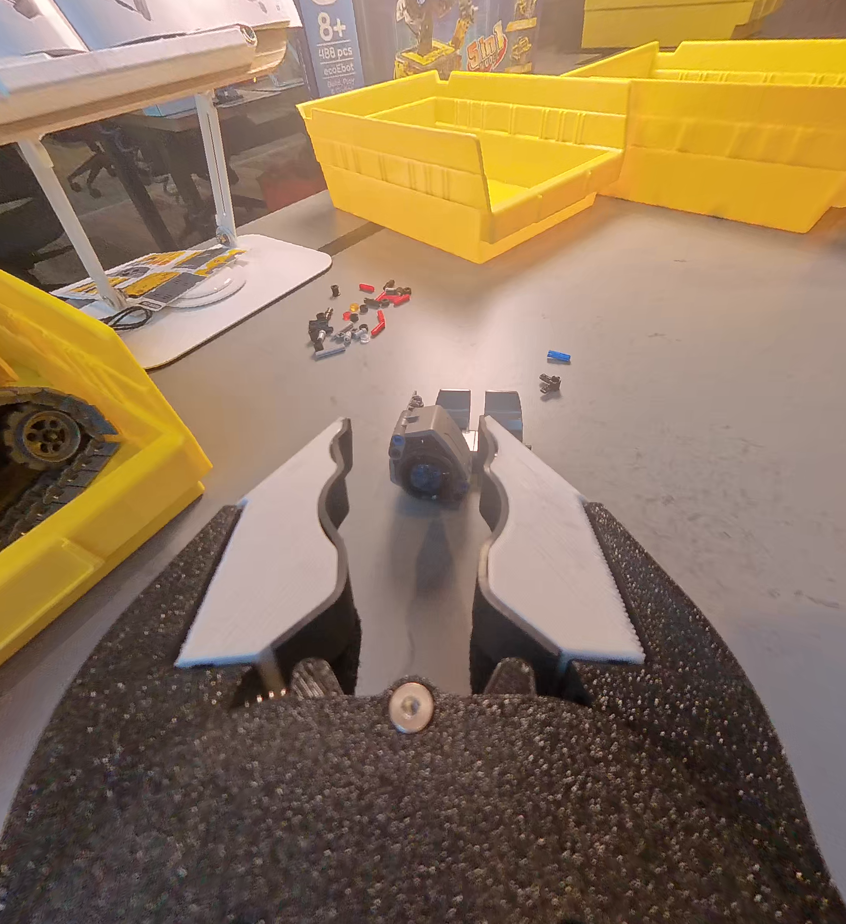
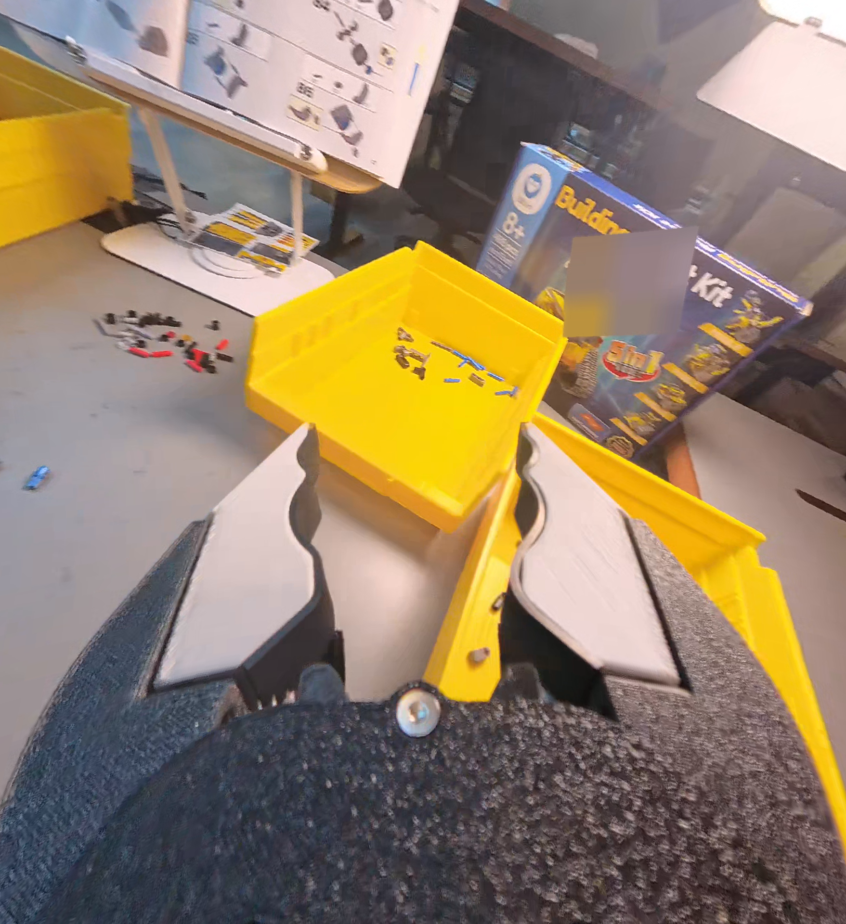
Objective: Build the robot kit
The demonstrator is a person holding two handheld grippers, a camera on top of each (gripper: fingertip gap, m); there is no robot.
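Note:
A small grey building-block assembly (image 1: 428, 452) with blue pins lies on the grey table between the tips of my left gripper (image 1: 413, 427). The jaws are open around it; its right side is close to the right finger (image 1: 526, 500), and I cannot tell whether they touch. My right gripper (image 2: 416, 435) is open and empty above the near wall of a yellow bin (image 2: 385, 425) that holds several small blue and dark pieces (image 2: 453, 362). Its right finger (image 2: 581, 560) hangs over the rim of a second yellow bin (image 2: 661, 520).
A pile of small red and black pieces (image 1: 355, 317) lies beyond the assembly, with a blue pin (image 1: 558, 355) and a black connector (image 1: 550, 384) to the right. A yellow bin with a tracked model (image 1: 35, 450) stands left. Yellow bins (image 1: 461, 165), a booklet stand (image 1: 220, 280) and a kit box (image 2: 636, 320) stand behind. My right fingertips sit around 40 cm from my left ones.

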